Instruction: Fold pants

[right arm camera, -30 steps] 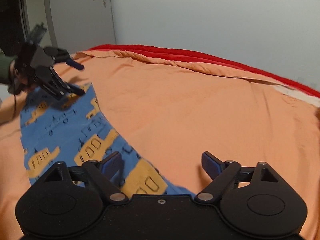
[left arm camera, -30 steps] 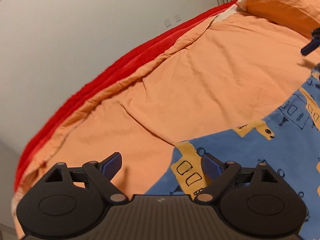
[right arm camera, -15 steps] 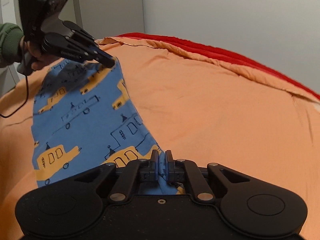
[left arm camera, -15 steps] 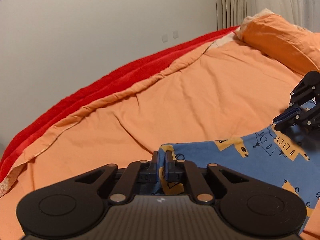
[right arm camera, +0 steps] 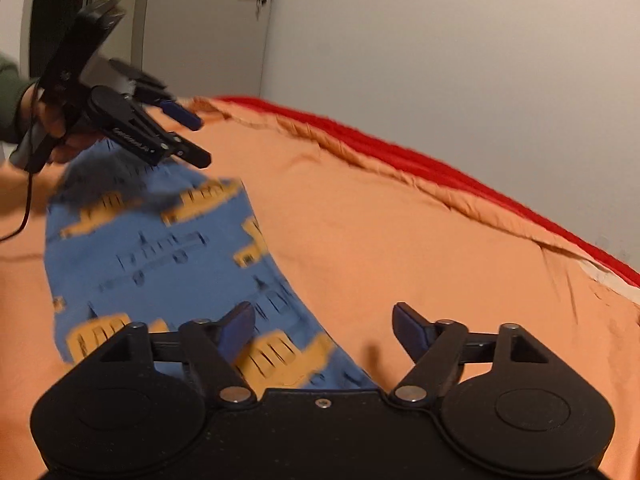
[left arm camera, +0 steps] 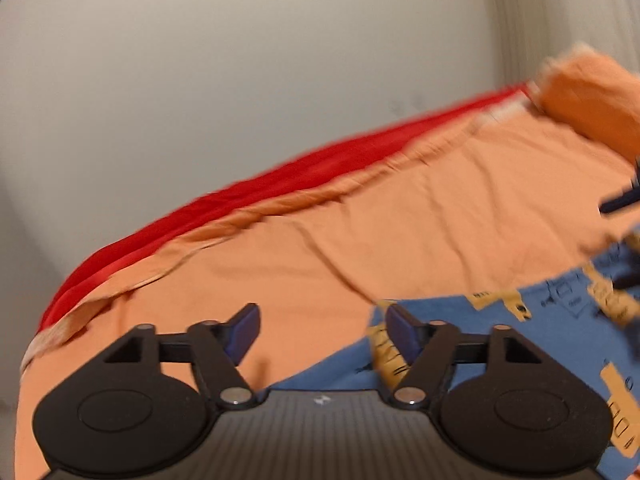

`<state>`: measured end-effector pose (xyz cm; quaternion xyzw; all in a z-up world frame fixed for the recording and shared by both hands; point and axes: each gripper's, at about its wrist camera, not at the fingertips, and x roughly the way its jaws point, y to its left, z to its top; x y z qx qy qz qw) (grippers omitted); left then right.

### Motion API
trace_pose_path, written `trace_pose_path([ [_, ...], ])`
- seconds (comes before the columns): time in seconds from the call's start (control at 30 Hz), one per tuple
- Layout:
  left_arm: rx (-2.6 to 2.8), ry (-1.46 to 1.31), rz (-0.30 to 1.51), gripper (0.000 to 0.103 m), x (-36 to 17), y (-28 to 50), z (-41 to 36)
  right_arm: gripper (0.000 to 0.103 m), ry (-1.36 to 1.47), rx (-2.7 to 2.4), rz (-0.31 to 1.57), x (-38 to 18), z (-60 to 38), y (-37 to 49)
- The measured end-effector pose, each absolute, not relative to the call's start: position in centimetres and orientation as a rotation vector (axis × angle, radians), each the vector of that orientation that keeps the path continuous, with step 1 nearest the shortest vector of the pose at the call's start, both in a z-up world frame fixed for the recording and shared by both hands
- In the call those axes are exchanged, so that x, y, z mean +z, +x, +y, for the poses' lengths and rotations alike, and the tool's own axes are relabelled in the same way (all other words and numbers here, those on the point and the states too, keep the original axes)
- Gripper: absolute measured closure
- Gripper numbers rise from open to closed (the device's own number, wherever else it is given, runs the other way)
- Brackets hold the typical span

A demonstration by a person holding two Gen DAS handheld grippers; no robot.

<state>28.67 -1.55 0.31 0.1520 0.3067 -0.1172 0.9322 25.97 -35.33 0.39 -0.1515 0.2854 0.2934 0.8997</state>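
The blue pants with yellow truck prints [right arm camera: 160,256] lie flat on the orange bed sheet [right arm camera: 400,240]; they also show in the left wrist view [left arm camera: 540,336]. My left gripper [left arm camera: 320,328] is open and empty, just above one end corner of the pants. It also shows in the right wrist view [right arm camera: 192,136], hovering over the far end. My right gripper [right arm camera: 324,326] is open and empty over the near end's edge. Its blurred fingers [left arm camera: 620,200] show at the right edge of the left wrist view.
A red blanket [left arm camera: 240,200] runs along the bed's far edge by the white wall. An orange pillow [left arm camera: 592,96] lies at the head of the bed. A white door [right arm camera: 208,24] stands behind the left gripper.
Both grippers were shut on the pants' corners half a second ago and held them up. Both have opened and let go, and the pants now lie flat on the sheet.
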Motion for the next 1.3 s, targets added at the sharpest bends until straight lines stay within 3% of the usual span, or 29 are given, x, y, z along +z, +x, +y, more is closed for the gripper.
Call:
trace_pose_path([
  [0.07,-0.131,0.223,0.592,0.007,1.1,26.1,1.1,0.019,-0.276,0.631,0.580,0.5,-34.0,26.2],
  [0.13,-0.037,0.151,0.596,0.006,1.2,23.7,3.8,0.015,-0.263,0.661,0.582,0.5,-32.2,26.4],
  [0.33,0.150,-0.118,0.687,0.006,-1.1,18.9,12.3,0.014,-0.289,0.731,0.602,0.3,-26.7,26.5],
  [0.43,0.165,-0.230,0.721,0.013,-2.5,18.4,14.8,0.013,-0.291,0.737,0.605,0.1,-24.3,26.5],
  [0.6,0.148,-0.281,0.730,0.015,-3.6,19.0,15.6,0.004,-0.298,0.604,0.568,-0.8,-21.6,24.9],
  [0.8,0.148,-0.238,0.627,0.030,-3.6,19.0,15.4,0.001,-0.253,0.502,0.585,-2.9,-19.8,22.3],
  [0.87,0.159,-0.212,0.595,0.047,-3.2,18.7,15.1,0.001,-0.264,0.481,0.600,-3.8,-19.4,22.0],
  [0.93,0.147,-0.203,0.579,0.055,-3.0,18.4,14.9,0.001,-0.260,0.475,0.591,-4.0,-19.4,21.9],
  [0.97,0.130,-0.199,0.567,0.065,-2.9,18.2,14.7,0.001,-0.257,0.476,0.591,-4.0,-19.5,22.0],
  [1.07,0.095,-0.181,0.560,0.076,-2.8,18.2,14.4,0.001,-0.249,0.472,0.595,-4.3,-19.5,22.2],
  [1.3,0.109,-0.407,0.683,0.074,-3.7,18.9,17.8,0.001,-0.271,0.456,0.570,-4.5,-19.2,21.7],
])
